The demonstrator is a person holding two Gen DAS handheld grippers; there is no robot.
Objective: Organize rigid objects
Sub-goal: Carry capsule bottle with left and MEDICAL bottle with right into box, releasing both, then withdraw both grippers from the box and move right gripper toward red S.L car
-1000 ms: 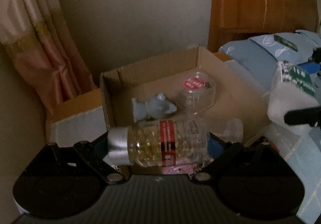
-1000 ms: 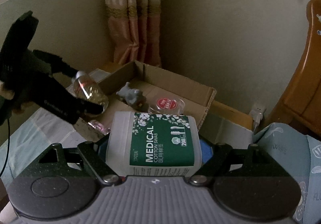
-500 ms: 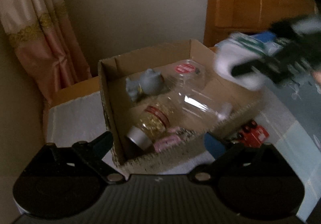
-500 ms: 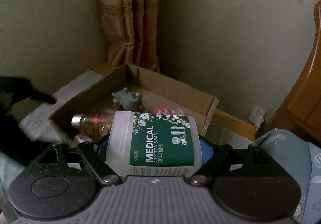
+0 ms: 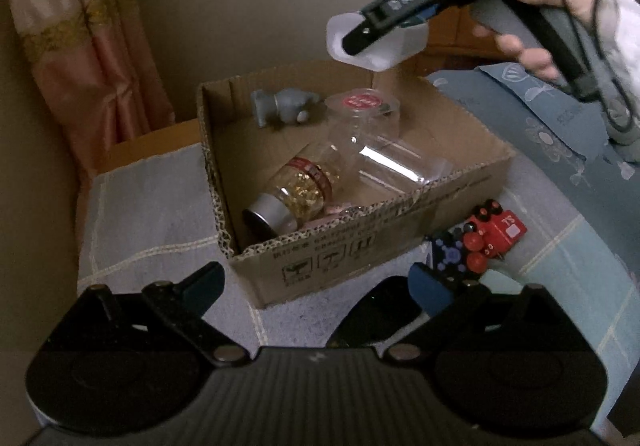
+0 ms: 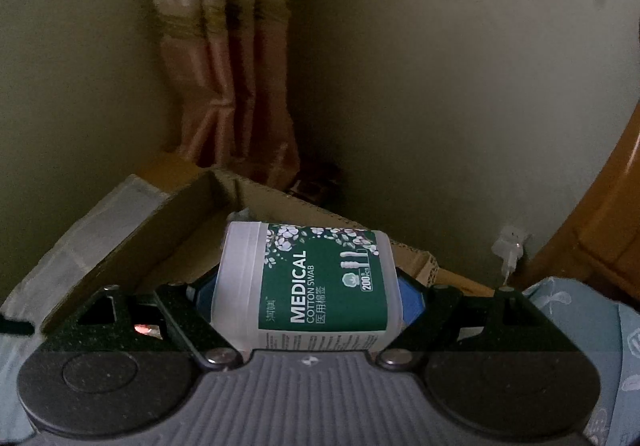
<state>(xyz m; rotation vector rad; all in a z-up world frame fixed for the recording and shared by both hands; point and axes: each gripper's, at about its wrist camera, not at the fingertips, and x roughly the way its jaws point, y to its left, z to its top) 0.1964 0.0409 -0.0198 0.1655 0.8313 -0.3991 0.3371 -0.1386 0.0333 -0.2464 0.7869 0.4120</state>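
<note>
An open cardboard box [image 5: 360,242] sits on the cloth-covered surface. In it lie a clear bottle of yellow capsules with a silver cap [image 5: 296,194], a clear jar with a red lid [image 5: 362,114] and a grey figurine [image 5: 284,108]. My left gripper [image 5: 316,278] is open and empty in front of the box. My right gripper [image 6: 306,286] is shut on a white cotton swab tub with a green label [image 6: 316,286]. In the left wrist view that tub [image 5: 376,42] hangs above the box's far right corner.
A red and black toy [image 5: 476,242] lies on the cloth right of the box. A pink curtain [image 5: 88,46] hangs at the left. A wooden headboard [image 6: 600,230] and blue bedding [image 5: 560,118] are at the right. A black object [image 5: 376,310] lies just before my left gripper.
My left gripper let the capsule bottle go into the box, opened and drew back. My right gripper carried the cotton swab tub over the box.
</note>
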